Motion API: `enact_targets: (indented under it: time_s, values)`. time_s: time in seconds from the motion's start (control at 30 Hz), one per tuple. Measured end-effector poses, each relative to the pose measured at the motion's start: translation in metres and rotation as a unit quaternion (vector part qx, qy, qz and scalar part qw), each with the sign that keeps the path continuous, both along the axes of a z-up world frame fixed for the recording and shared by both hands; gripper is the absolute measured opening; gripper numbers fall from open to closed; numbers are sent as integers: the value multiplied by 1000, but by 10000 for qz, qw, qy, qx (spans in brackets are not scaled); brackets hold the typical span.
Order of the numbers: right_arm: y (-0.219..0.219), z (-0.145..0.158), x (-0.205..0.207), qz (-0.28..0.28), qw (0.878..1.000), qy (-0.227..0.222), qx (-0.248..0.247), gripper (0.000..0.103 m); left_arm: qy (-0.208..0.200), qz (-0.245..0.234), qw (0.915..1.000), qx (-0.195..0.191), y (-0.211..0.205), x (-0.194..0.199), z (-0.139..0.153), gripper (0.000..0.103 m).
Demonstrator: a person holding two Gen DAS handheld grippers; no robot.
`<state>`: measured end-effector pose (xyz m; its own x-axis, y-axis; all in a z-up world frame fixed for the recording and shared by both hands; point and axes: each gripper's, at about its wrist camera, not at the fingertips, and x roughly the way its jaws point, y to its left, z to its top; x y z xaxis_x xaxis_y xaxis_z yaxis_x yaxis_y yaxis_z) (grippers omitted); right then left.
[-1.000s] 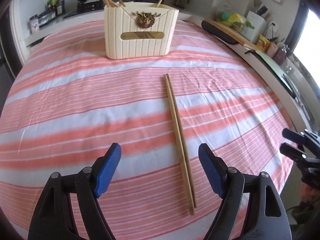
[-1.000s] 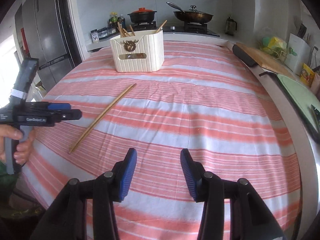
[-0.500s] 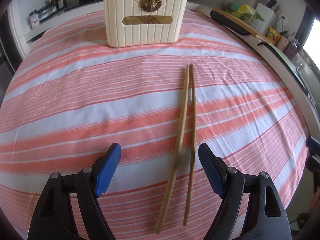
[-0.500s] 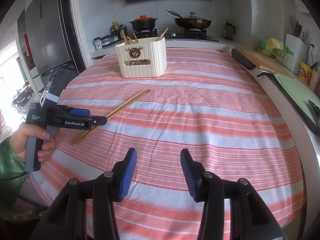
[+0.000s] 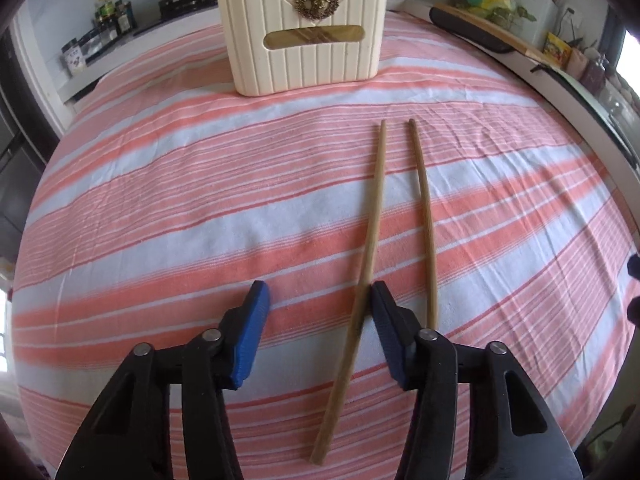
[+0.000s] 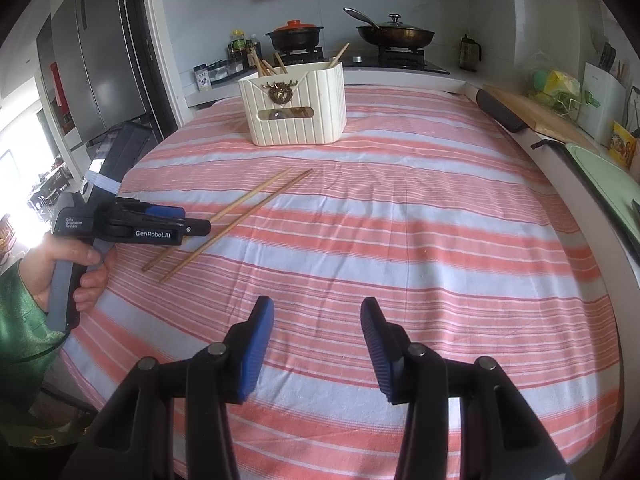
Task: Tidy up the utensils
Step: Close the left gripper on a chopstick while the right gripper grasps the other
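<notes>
Two wooden chopsticks lie on the striped tablecloth. In the left wrist view the left chopstick [image 5: 370, 248] runs between my open left gripper's [image 5: 320, 304] jaws, against the right pad [image 5: 386, 320]; the right chopstick [image 5: 426, 216] lies just outside that pad. Both chopsticks show in the right wrist view [image 6: 240, 216]. The cream utensil holder [image 5: 308, 36] with several chopsticks in it stands at the table's far side, also in the right wrist view [image 6: 296, 108]. My right gripper [image 6: 318, 320] is open and empty over the near table. The left gripper's body [image 6: 136, 228] shows there too.
The table's left edge [image 6: 100, 320] is near the hand holding the left gripper. A counter with a cutting board [image 6: 536, 112] runs along the right. A stove with a pot [image 6: 294, 36] and a pan [image 6: 394, 34] is behind the holder.
My left gripper has moved forward and lower over the chopsticks, and its jaws have narrowed. The two chopsticks have spread apart. My right gripper has barely moved.
</notes>
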<state>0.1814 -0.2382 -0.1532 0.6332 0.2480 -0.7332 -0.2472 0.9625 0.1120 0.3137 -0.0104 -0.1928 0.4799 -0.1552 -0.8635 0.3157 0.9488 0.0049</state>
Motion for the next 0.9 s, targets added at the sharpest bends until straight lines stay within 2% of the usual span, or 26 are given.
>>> enact_targets:
  time_s: [0.03, 0.07, 0.1, 0.23, 0.3, 0.4, 0.57, 0.67, 0.73, 0.8, 0.83, 0.87, 0.9]
  values:
    - [3, 0, 4, 30, 10000, -5, -1, 46, -3, -100, 9999, 4, -3, -3, 1, 21]
    - [6, 0, 9, 50, 10000, 2, 12, 46, -10, -138, 9999, 32, -5, -6, 2, 10]
    - [10, -1, 14, 59, 10000, 27, 45, 46, -19, -122, 9999, 20, -7, -9, 2, 5]
    - [21, -11, 39, 75, 9990, 289, 321, 46, -43, 607, 9974, -391, 11, -23, 2, 5]
    - [28, -19, 52, 16, 9982, 494, 351, 46, -125, 1066, 9933, -420, 25, -35, 3, 5]
    - [46, -22, 68, 102, 9973, 608, 401, 46, -141, 1510, 9873, -483, 45, -53, 1, 5]
    - [103, -24, 97, 443, 9959, 701, 354, 46, -118, 1655, 9845, -569, 57, -65, 1, 5]
    - [130, -41, 114, 434, 9946, 939, 90, 46, -83, 1683, 9837, -635, 59, -65, 1, 5]
    - [140, -48, 115, 454, 9949, 870, -238, 46, -83, 1648, 9842, -640, 58, -67, 2, 5]
    - [140, -48, 108, 477, 9946, 672, -629, 30, -84, 1575, 9852, -671, 56, -69, 1, 5]
    - [134, -47, 105, 444, 9949, 643, -637, 19, -89, 1546, 9855, -688, 55, -71, 1, 5]
    - [125, -47, 101, 400, 9951, 674, -610, 13, -94, 1524, 9857, -710, 54, -72, 1, 5]
    - [115, -47, 97, 302, 9950, 688, -659, 12, -99, 1506, 9858, -736, 52, -73, 1, 5]
